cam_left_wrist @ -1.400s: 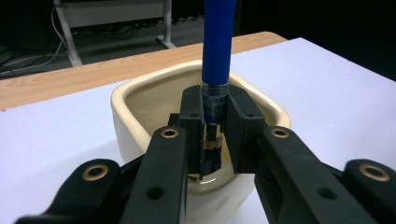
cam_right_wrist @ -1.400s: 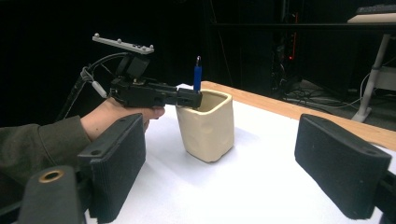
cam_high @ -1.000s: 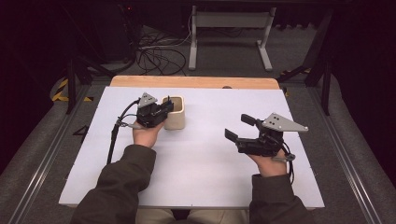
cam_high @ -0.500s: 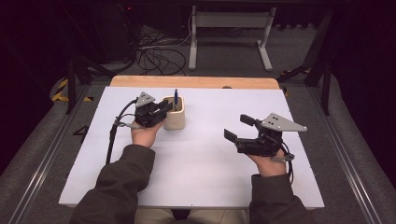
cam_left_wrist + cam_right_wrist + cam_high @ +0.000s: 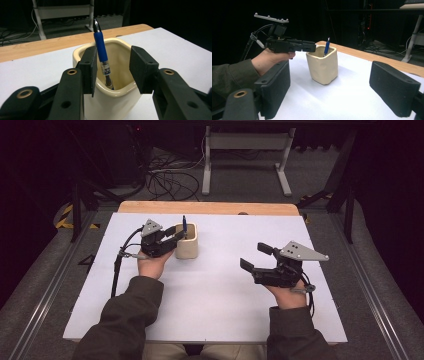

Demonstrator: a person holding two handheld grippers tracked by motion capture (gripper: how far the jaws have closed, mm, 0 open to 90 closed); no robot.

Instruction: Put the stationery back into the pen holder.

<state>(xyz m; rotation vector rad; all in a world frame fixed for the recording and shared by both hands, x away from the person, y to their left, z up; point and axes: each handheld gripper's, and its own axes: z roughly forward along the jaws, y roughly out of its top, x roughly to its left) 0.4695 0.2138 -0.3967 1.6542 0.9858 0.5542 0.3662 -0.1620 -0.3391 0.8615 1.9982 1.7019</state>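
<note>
Your left gripper [image 5: 113, 66] has just been opening its fingers; the pen [image 5: 102, 51] stands free between them in the cup [image 5: 110, 100]. Your right gripper [image 5: 342, 85] waits wide open.

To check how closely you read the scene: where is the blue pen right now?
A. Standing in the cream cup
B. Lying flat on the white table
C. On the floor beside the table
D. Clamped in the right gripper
A: the blue pen stands tilted inside the cream cup, its tip above the rim, between the left gripper's parted jaws, which do not press it.
</note>
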